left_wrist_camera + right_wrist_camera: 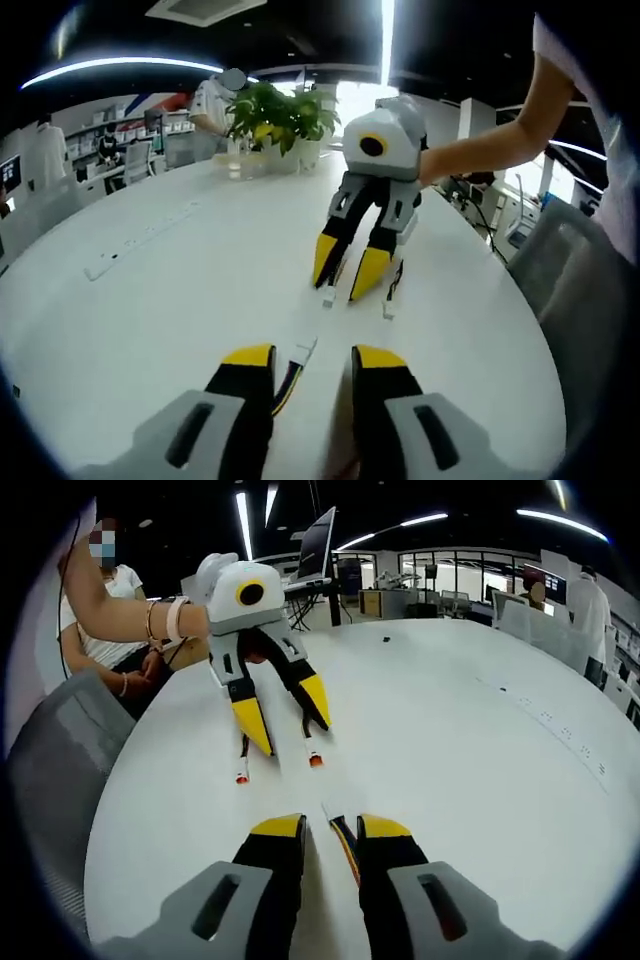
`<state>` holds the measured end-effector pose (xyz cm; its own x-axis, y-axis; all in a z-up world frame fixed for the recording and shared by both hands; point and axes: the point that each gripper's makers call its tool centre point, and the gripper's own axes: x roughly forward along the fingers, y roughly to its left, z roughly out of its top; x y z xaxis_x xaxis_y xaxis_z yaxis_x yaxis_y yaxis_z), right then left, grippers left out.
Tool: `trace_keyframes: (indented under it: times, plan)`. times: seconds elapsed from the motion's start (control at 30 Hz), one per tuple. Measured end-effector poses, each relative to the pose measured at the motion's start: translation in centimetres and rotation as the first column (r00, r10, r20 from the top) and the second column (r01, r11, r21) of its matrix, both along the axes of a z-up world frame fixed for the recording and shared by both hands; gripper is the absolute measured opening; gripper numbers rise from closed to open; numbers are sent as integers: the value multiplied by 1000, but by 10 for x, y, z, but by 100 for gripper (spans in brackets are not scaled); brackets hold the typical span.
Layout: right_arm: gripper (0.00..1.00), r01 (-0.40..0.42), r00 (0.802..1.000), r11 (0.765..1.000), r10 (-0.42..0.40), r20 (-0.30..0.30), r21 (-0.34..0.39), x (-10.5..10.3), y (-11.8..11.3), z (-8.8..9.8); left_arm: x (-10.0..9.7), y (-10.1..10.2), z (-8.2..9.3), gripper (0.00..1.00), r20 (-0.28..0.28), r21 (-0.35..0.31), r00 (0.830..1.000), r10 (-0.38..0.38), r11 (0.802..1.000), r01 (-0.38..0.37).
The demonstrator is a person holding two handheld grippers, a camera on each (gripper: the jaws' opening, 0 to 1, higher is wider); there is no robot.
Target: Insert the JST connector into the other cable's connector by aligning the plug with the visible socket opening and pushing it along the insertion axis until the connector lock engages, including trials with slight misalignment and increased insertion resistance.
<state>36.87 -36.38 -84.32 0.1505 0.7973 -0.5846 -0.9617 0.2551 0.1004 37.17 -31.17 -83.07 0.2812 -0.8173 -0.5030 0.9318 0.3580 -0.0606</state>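
Both yellow-tipped grippers hover low over the round white table (150,270), jaws spread, gripping nothing. Left gripper (311,352) has a thin multicoloured cable with white connector (300,358) lying between its tips; right gripper (331,822) straddles the other cable (340,832). Best bet: pinch close behind each connector, keeping plug and socket square.

Connector (327,297) details too small

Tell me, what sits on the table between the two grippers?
In the left gripper view, bare white table apart from the cable ends: one by the left gripper, others beneath the right gripper.
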Motion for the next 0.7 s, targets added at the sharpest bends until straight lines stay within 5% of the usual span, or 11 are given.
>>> trace_keyframes:
  times: [0.7]
  plan:
    - [8,-31,999,1000,31,19,-3,5,2,-2,8,0,-14,12,-2,14,1000,-16,1000,16]
